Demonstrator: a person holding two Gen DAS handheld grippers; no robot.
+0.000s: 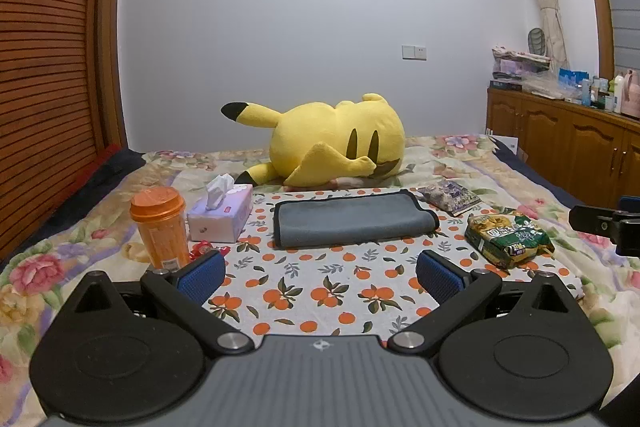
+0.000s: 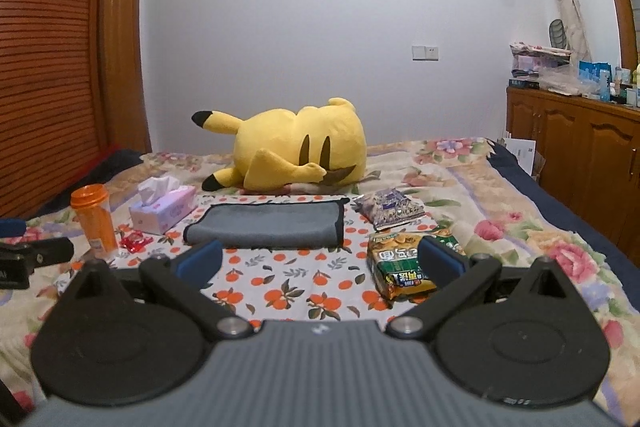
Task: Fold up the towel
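Grey towel lies folded into a flat rectangle on the orange-print cloth spread over the bed, dark trim along its far and right edges. Left hand-held gripper hovers near the towel's front edge, its 2 blue pads spread wide, nothing between them. Right hand-held gripper is likewise spread wide and empty, just in front of the towel; its right pad overlaps the green snack bag in view, contact cannot be told. Left of the towel: tissue box, then orange cup with lid, upright, and a small red item at the cup's base. Right of the towel: green snack bag and, farther back, a purple packet. Yellow plush toy lies on its side behind the cloth. Wooden cabinet stands right of the bed.
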